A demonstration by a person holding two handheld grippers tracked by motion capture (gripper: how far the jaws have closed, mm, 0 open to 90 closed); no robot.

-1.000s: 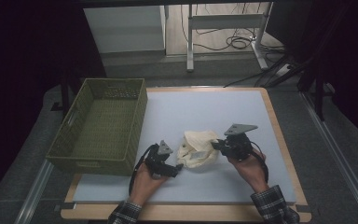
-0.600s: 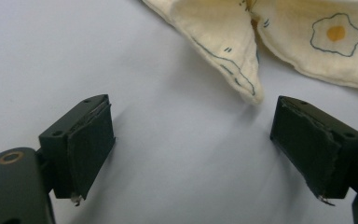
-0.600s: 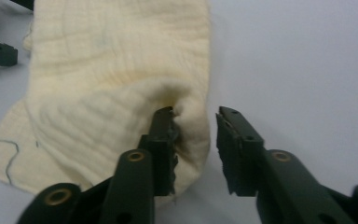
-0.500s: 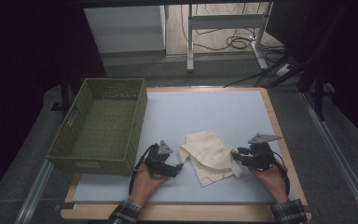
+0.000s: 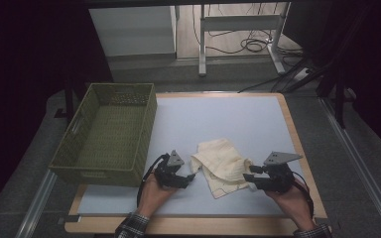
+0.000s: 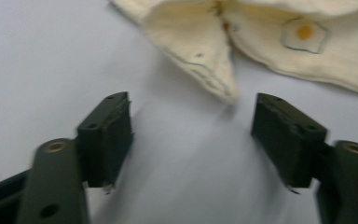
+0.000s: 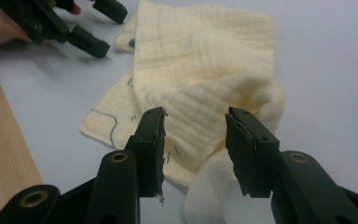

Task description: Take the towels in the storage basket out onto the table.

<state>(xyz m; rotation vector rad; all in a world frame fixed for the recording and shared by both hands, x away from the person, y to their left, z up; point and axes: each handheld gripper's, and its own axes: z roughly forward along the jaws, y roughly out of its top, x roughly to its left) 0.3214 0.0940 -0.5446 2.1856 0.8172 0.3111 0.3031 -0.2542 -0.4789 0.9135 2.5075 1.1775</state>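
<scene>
A pale yellow cloth lies crumpled and partly folded on the light blue table mat, between my two grippers. My left gripper rests on the mat just left of the cloth, open, with a pointed corner of the cloth a little beyond its fingertips. My right gripper is at the cloth's right edge, open, its jaws standing over the cloth without closing on it. The cloth carries small printed marks, one like a fried egg. In the right gripper view the left gripper appears at top left.
A green woven basket stands empty at the left of the table. The mat is bare behind the cloth. A wooden table edge runs along the front, and metal rails flank the table.
My right gripper pulled the cloth out to the right and toward the front, spreading it flatter, then opened and let it go. The left gripper has stayed in place.
</scene>
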